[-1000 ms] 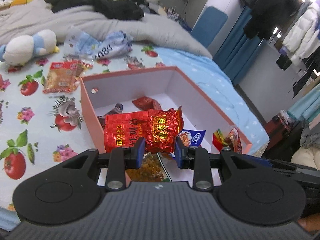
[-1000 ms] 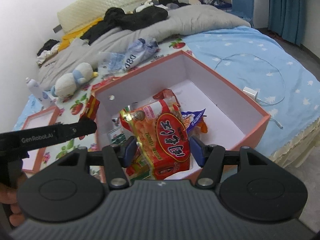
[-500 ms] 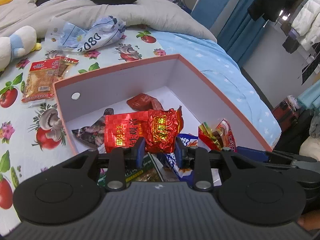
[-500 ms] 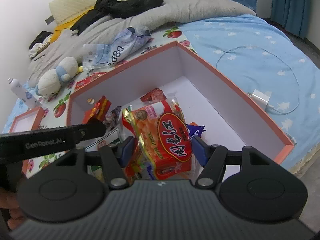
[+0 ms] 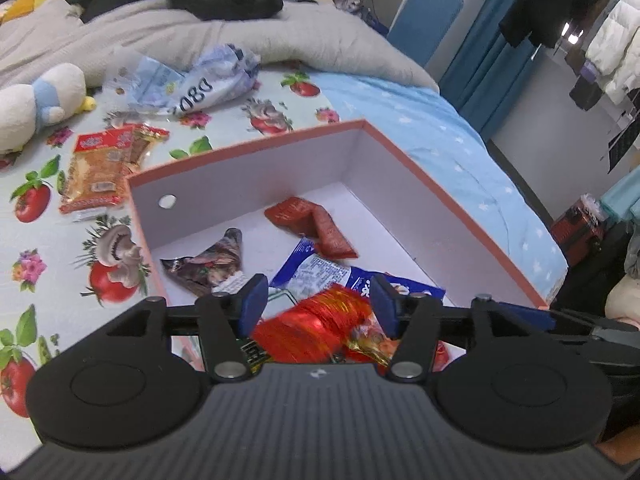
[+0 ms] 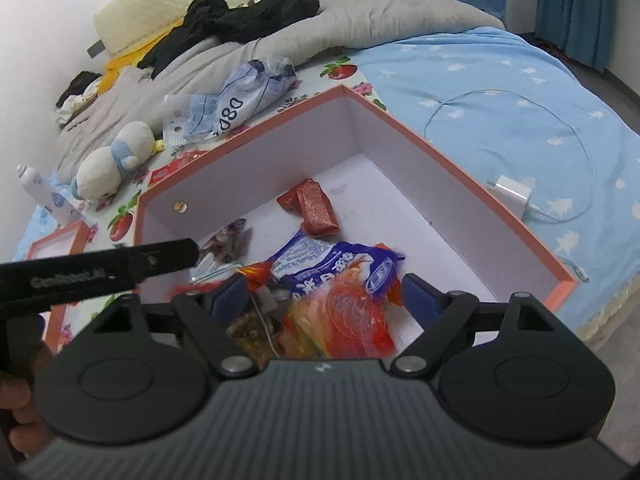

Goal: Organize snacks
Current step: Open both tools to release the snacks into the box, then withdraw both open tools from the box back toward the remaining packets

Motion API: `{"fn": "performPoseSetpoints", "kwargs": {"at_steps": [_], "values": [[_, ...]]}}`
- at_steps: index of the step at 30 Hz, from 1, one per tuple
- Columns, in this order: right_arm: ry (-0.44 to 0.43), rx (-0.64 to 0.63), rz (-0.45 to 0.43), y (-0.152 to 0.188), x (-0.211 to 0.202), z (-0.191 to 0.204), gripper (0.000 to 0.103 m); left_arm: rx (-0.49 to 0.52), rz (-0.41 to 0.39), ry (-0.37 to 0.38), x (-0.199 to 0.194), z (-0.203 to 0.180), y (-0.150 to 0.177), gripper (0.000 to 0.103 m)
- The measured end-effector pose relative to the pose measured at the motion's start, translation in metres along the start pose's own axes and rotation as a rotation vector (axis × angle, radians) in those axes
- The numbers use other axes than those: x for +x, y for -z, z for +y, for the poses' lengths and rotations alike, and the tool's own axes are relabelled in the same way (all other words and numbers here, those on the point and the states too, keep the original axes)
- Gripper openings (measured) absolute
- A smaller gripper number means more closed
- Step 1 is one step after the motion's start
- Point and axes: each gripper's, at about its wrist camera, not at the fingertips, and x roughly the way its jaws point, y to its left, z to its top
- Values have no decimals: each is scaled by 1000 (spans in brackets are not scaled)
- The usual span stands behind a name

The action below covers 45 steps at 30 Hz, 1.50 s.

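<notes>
Both jaws just opened | left hand-held gripper (image 5: 316,304): red packet (image 5: 316,330) loose | right hand-held gripper (image 6: 320,294): orange packet (image 6: 340,320) loose

Red foil snack packet (image 5: 316,330), blurred, loose between the spread left gripper (image 5: 318,306) pads; orange snack packet (image 6: 340,320), blurred, below the right gripper (image 6: 326,294), inside the pink box (image 5: 256,168).

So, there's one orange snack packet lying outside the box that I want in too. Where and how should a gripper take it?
The orange snack packet lies flat on the fruit-print sheet, left of the box. Probably best to come down from above and pinch a long side edge or the crimped end seam, since its flat face gives the fingers nothing to close on.
</notes>
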Motion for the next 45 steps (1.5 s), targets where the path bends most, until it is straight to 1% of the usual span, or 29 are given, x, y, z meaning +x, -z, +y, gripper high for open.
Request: {"fn": "performPoseSetpoints", "kwargs": {"at_steps": [5, 8, 10, 13, 15, 17, 20, 24, 25, 27, 28, 29, 34, 37, 40, 42, 43, 45], "values": [[42, 12, -59, 9, -20, -7, 85, -44, -33, -37, -22, 15, 12, 62], [101, 45, -98, 15, -32, -22, 85, -75, -41, -72, -30, 27, 22, 62], [138, 65, -119, 20, -38, -34, 84, -95, -32, -83, -30, 35, 29, 62], [196, 92, -138, 27, -40, -48, 84, -111, -16, -77, -27, 41, 39, 62], [218, 126, -136, 32, -38, -57, 84, -101, -11, -65, -22, 41, 44, 62], [233, 163, -129, 37, -32, -63, 82, -93, 4, -61, -15, 38, 48, 62], [231, 198, -108, 45, -22, -66, 79, -72, 1, -93, -6, 33, 50, 62], [216, 225, -65, 55, -8, -65, 67, -69, -2, -92, 1, 35, 47, 62], [203, 231, -64, 57, -7, -64, 63, -69, -1, -88, 2, 36, 45, 62], [185, 230, -71, 58, -7, -63, 59, -62, 0, -87, 5, 37, 43, 62], [174, 228, -71, 58, -7, -62, 54, -56, 2, -85, 7, 37, 41, 62], [165, 229, -70, 57, -7, -61, 51, -50, 4, -84, 9, 37, 39, 62], [173, 241, -65, 54, -7, -60, 51, -27, 8, -70, 19, 36, 30, 62], [174, 246, -61, 52, -6, -60, 51, -40, 9, -50, 26, 39, 21, 62], [166, 253, -55, 49, -7, -61, 51, -33, 13, -41, 32, 40, 14, 62], [164, 252, -58, 48, -10, -61, 51, -61, 27, -23, 31, 46, 8, 62], [164, 249, -60, 48, -11, -61, 51, -77, 18, -18, 27, 49, 7, 62], [161, 258, -68, 50, -17, -60, 51, -75, 3, -32, 18, 51, 4, 62]]}}
